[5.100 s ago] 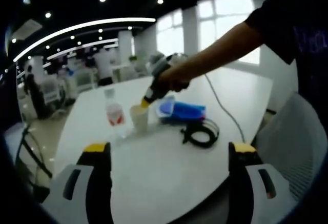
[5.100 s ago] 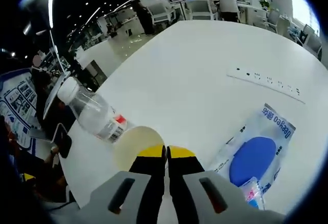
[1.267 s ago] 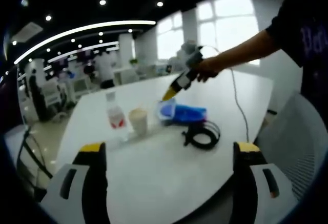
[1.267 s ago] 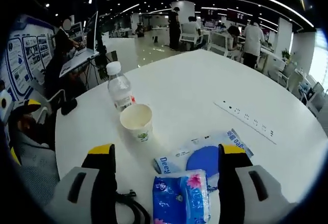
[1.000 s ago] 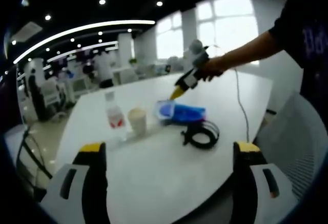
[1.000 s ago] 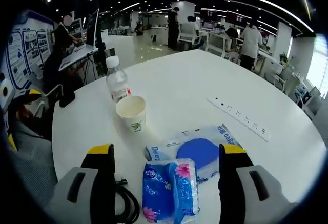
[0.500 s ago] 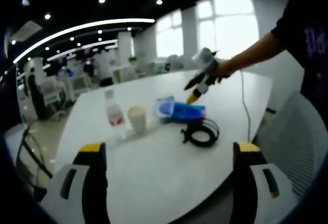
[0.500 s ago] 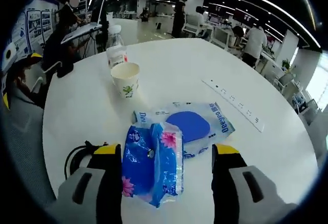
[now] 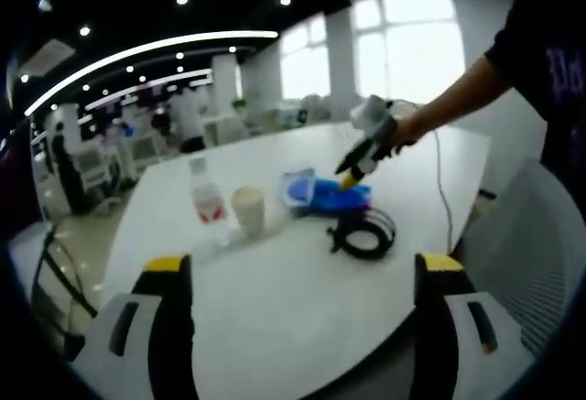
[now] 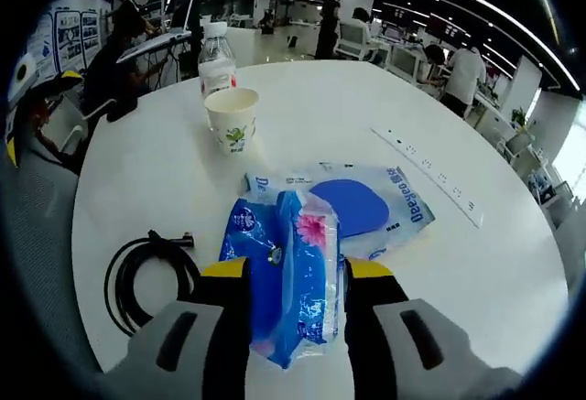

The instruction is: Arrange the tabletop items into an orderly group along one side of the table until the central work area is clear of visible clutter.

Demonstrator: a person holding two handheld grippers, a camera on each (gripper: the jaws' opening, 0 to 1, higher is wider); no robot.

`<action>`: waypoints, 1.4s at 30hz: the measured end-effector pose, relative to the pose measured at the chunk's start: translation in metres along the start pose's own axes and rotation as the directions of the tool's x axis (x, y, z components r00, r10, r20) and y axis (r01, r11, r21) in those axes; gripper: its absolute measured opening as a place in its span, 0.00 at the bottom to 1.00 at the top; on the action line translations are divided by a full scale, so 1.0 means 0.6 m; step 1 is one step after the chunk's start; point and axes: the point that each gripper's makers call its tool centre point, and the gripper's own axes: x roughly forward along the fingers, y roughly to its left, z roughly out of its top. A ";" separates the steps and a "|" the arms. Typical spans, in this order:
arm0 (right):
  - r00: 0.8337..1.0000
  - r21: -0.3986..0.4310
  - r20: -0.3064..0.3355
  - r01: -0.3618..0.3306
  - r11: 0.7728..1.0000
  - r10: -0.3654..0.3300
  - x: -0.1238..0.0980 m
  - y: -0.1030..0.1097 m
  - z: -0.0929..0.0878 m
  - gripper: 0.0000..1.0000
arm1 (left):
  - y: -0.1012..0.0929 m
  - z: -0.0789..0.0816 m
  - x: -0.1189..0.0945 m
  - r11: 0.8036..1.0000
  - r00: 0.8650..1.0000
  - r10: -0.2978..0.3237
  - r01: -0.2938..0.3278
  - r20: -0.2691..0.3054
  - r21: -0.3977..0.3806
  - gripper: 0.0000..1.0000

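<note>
In the left gripper view, the left claw stands wide open above the near edge of the round white counter, holding nothing. Farther across the counter, the right claw is held by a person's hand, its tip touching the blue plastic tissue pack. Blur hides how its jaws stand. A clear plastic water bottle, a cream paper cup and a coiled black cable sit nearby.

In the right gripper view, the right claw pinches the blue tissue pack between 2 narrowed jaws. The pack overlaps a clear wipes packet with a blue oval; its near end is cut off by the jaws.
</note>
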 end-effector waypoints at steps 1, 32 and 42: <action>1.000 -0.004 -0.003 -0.002 1.000 0.002 0.002 0.001 0.000 0.33 | 0.000 -0.001 0.000 1.000 1.000 0.001 -0.001 -0.002 0.000 0.97; 1.000 -0.019 -0.003 -0.021 1.000 0.021 -0.018 0.005 0.018 0.00 | -0.004 -0.008 0.004 1.000 1.000 -0.014 0.014 -0.023 0.007 0.94; 1.000 -0.028 0.012 0.004 1.000 -0.004 -0.044 -0.015 0.029 0.00 | -0.002 -0.007 0.004 1.000 1.000 -0.010 0.010 -0.021 0.006 0.94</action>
